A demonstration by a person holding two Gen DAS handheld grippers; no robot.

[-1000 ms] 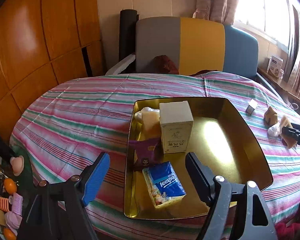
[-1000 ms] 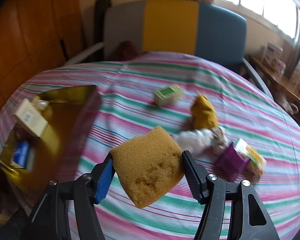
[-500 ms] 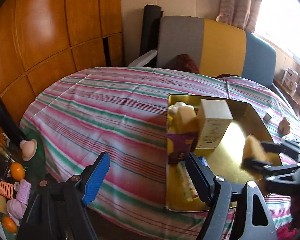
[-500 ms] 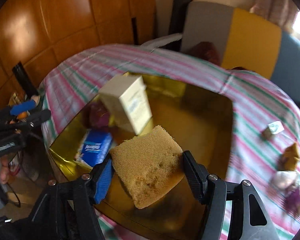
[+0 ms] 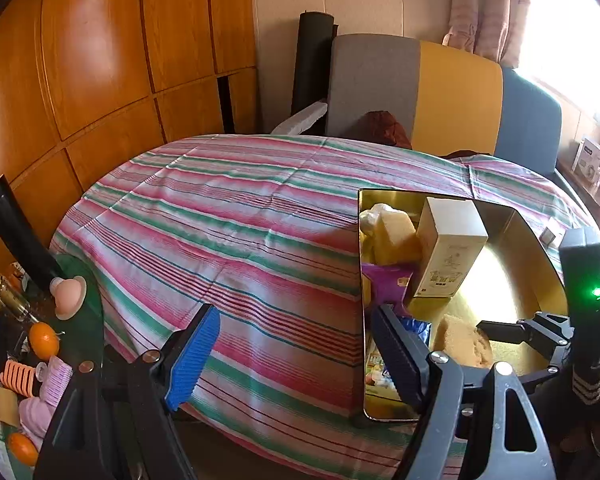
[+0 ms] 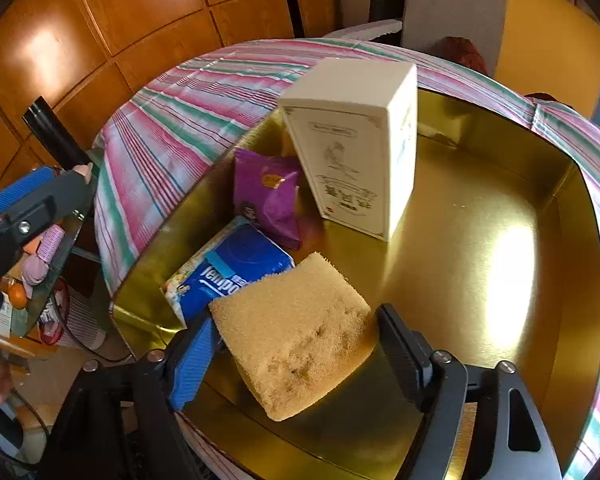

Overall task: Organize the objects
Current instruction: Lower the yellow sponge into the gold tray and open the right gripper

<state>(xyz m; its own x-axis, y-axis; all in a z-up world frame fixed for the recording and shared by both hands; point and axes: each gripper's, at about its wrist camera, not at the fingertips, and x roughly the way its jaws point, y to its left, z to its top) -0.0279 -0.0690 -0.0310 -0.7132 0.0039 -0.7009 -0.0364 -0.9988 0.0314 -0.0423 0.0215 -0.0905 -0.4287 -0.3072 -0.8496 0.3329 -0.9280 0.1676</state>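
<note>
A tan sponge rests on the floor of the gold tray, near its front edge. It lies between the fingers of my right gripper, whose jaws are opening; the black right pad stands just off the sponge. Behind it are a blue tissue pack, a purple packet and an upright white box. My left gripper is open with nothing in it, over the striped cloth left of the tray. From there the sponge and the right gripper show inside the tray.
A yellow block lies at the tray's back left. A small box lies on the cloth right of the tray. A glass side table with oranges and pink items stands low at the left. A grey, yellow and blue sofa backs the table.
My right gripper carried the sponge from over the cloth into the tray, sank with it, and its jaws have widened. The left gripper drifted left, off the tray and over the cloth.
</note>
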